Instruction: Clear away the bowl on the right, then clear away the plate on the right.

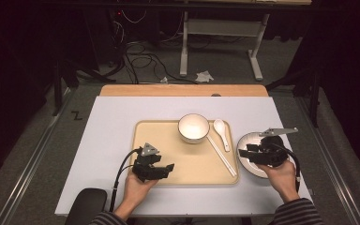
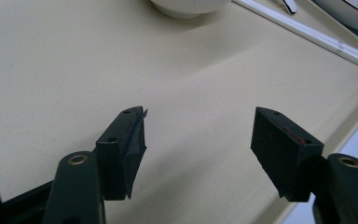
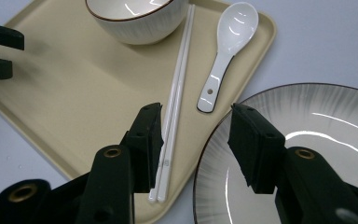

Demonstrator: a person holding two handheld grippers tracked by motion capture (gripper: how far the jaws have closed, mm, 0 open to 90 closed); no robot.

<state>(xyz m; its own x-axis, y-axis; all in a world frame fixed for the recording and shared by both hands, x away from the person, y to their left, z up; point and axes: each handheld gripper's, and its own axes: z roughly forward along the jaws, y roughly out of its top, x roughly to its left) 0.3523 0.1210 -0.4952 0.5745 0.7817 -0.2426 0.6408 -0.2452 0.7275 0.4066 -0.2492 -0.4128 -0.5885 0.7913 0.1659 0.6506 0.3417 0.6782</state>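
The right gripper [image 3: 193, 135] is hovering with its jaws standing apart and nothing clamped between them. In the right gripper view the near rim of the white plate [image 3: 307, 140] is lying under and just beyond the right-hand finger [image 3: 256, 144], which is hiding part of that rim; the lower edge of the frame is cutting the plate off. The white chopsticks [image 3: 179, 84] are running up past the left-hand finger, their near ends partly hidden behind it. The white spoon [image 3: 226, 51] is lying ahead of the gap between the fingers, bowl end farthest away. The ribbed bowl [image 3: 135, 18] is sitting beyond the left-hand finger, its top cut off.

In the high view the right gripper [image 1: 251, 152] is covering the left part of the plate [image 1: 251, 140], which is resting on the white table [image 1: 112, 122] just beside the beige tray [image 1: 187, 173].

The left gripper [image 2: 198, 140] is holding its jaws wide apart over bare tray surface [image 2: 74, 70], gripping nothing. Beyond its fingers the bowl [image 2: 189, 7] is showing as a base alone, and the chopsticks [image 2: 307, 35] are crossing the far right corner.
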